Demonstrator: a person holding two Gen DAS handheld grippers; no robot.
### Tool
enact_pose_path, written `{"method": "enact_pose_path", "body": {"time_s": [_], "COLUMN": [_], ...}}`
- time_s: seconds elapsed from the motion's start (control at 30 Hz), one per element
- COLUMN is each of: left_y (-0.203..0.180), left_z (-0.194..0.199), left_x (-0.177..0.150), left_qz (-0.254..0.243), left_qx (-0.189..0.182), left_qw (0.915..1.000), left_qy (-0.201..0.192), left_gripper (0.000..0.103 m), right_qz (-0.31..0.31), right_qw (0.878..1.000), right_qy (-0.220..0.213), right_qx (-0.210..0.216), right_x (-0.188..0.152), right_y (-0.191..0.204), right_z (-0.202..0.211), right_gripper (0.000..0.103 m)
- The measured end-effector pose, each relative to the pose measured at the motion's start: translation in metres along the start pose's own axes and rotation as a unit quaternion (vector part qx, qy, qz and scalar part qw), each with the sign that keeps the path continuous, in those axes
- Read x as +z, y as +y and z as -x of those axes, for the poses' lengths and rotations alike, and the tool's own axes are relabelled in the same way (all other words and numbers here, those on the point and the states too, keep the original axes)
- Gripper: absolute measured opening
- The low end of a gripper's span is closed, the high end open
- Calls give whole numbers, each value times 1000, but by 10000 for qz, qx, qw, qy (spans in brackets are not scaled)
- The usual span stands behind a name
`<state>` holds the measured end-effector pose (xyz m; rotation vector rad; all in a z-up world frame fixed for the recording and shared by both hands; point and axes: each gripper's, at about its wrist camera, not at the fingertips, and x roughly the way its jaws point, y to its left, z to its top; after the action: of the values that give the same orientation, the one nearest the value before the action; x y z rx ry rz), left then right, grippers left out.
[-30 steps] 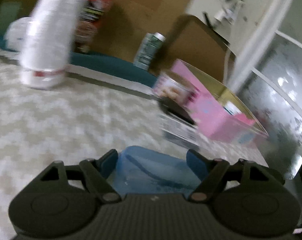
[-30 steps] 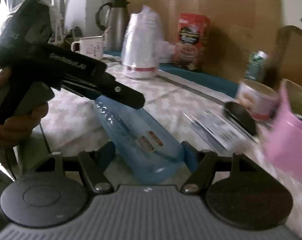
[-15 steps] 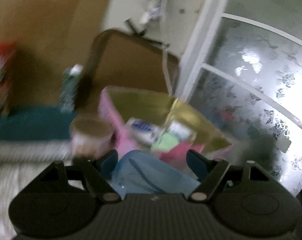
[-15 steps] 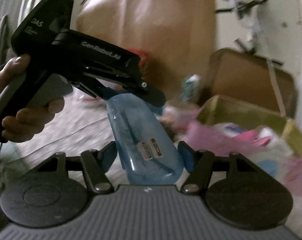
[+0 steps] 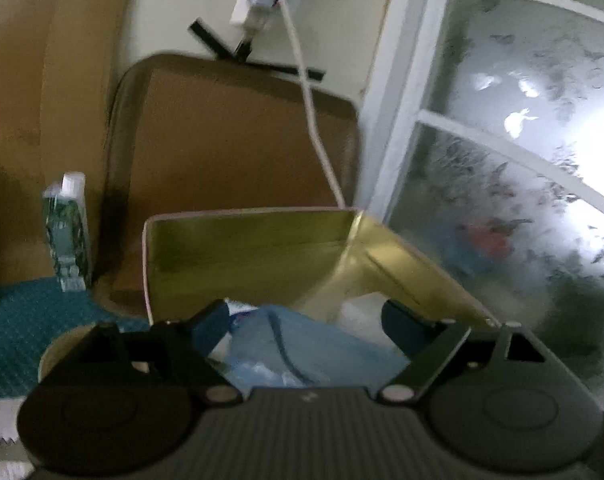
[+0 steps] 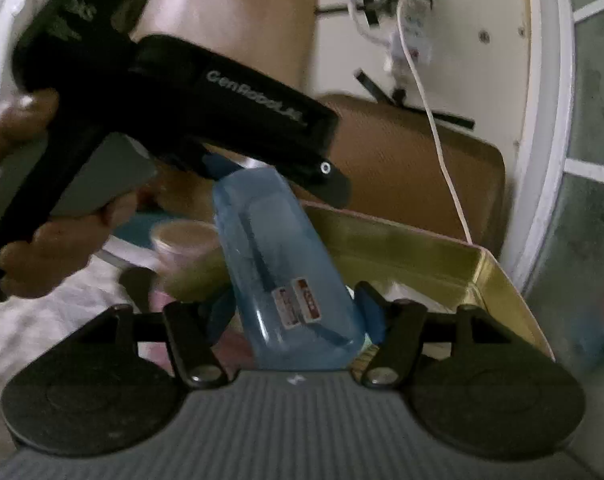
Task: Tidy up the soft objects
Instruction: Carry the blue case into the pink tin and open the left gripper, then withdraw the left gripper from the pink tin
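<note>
A brown case leans against the wall beside the frosted window, a white cable hanging in front of it. Below stands the open box with the gold lining, other items inside it. The blue soft pouch hangs over the box's near edge — one end clamped in the left gripper, the other clamped in the right gripper. Left of the box sits a small cup.
</note>
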<state>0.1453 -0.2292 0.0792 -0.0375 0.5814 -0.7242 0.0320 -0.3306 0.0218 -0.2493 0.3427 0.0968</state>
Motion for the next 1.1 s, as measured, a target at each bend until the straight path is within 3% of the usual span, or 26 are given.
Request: {"method": "enact_pose_path", "body": {"time_s": [0.07,0.1,0.2,0.6,0.87,1.1], "left_y": [3,4,4,28,56,81], "left_z": [2,5,15,101,139,151], "left_x": [-3,-5,-7,-52,-102,-131], "left_qz": [81,63,-32,53,124,309], "left_qx": [-25,-8,100,199,882,1364], "left_qw": [10000,10000,9999,9992,9960,9900], "left_qy": [2,-30,-94,-333,-52,186], "left_gripper": [86,86,87,87,87,87], "right_qz": [-101,-241,-396,-1120,-1733,-1908], "right_qw": [9998,9994,9978,9912,9813,9807], "right_qy": [4,-2,-48,-494,-746,-421], "right_qx": [-181,-248,-521,-511,-370,-35], "right_x": [-3,-3,-3,-9,-17,-27], "right_y": [-8,-13,-18,-3,30,66], "right_z": [-15,-17,-20,30,57,56], "right_gripper": [85,86,86,87,87,86]}}
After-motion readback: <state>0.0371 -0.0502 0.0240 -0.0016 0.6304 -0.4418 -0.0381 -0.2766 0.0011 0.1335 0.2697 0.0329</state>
